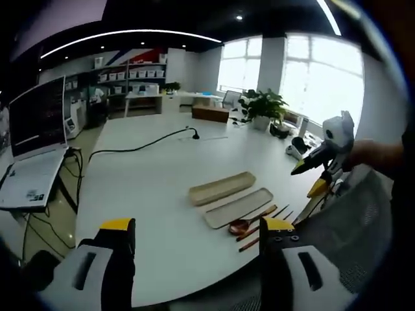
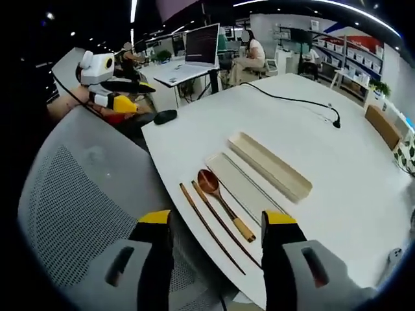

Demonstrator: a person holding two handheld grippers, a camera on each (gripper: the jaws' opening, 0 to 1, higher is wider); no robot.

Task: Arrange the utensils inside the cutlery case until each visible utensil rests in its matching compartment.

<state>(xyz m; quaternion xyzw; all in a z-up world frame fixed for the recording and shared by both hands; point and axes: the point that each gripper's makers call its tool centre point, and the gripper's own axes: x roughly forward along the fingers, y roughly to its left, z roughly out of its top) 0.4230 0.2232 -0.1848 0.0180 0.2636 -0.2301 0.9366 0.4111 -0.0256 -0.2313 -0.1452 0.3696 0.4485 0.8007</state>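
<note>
Case base (image 2: 271, 166): long beige tray, open side up, lying flat on the white bench (image 2: 363, 194), farthest of the things from the near edge.
Case lid (image 2: 241, 184): flat pale lid, lying just beside the base and parallel to it.
Spoon (image 2: 224, 202): brown wood, round bowl at one end, lighter tip on the handle; lies on the bench beside the lid, outside the case.
Chopsticks (image 2: 211, 223): two thin dark brown sticks, side by side, parallel to the spoon, nearest the bench edge.
</note>
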